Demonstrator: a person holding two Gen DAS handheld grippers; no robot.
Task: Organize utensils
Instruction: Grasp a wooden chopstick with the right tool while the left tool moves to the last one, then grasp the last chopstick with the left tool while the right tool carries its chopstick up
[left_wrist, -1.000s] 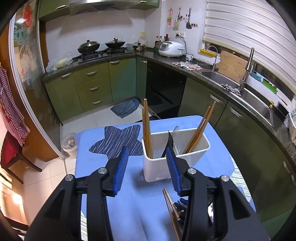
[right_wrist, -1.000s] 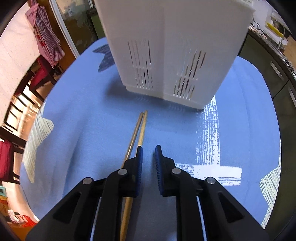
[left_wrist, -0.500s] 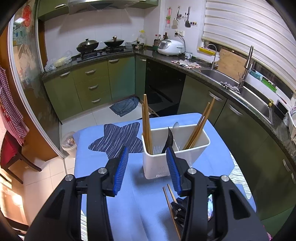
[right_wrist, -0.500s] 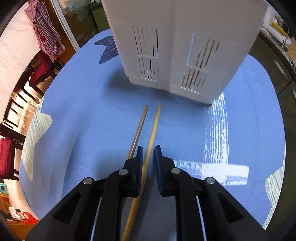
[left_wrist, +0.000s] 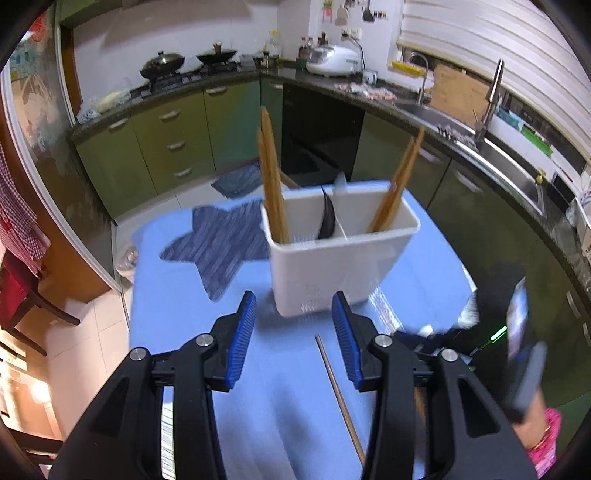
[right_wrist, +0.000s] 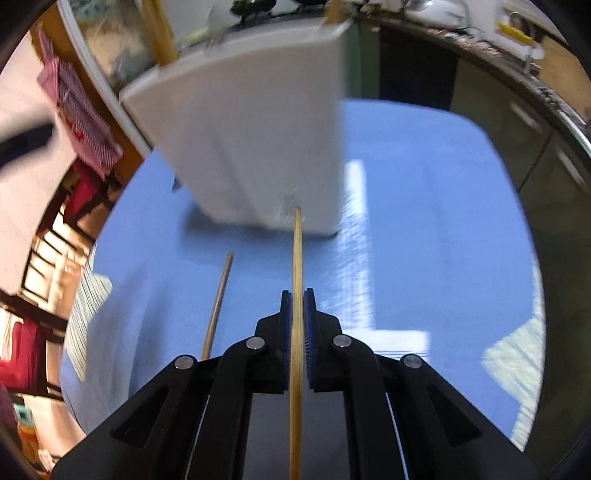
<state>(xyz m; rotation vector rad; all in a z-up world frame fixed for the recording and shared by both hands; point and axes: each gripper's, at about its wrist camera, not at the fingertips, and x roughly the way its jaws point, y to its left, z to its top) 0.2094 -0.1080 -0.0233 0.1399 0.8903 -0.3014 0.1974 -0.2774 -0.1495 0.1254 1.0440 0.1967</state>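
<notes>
While the right gripper (right_wrist: 296, 295) clamps one chopstick (right_wrist: 296, 251), its jaws having just closed on it, the tip points at the white caddy (right_wrist: 251, 147). A second chopstick (right_wrist: 218, 306) lies on the blue cloth (right_wrist: 424, 240) to its left. Left gripper (left_wrist: 293, 325) hovers half open, empty, before the caddy.

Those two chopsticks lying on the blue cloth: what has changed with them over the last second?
The right gripper has just been closing and now clamps one chopstick, lifting it toward the white holder. The other chopstick stays on the cloth. The left gripper stays open and empty.
</notes>
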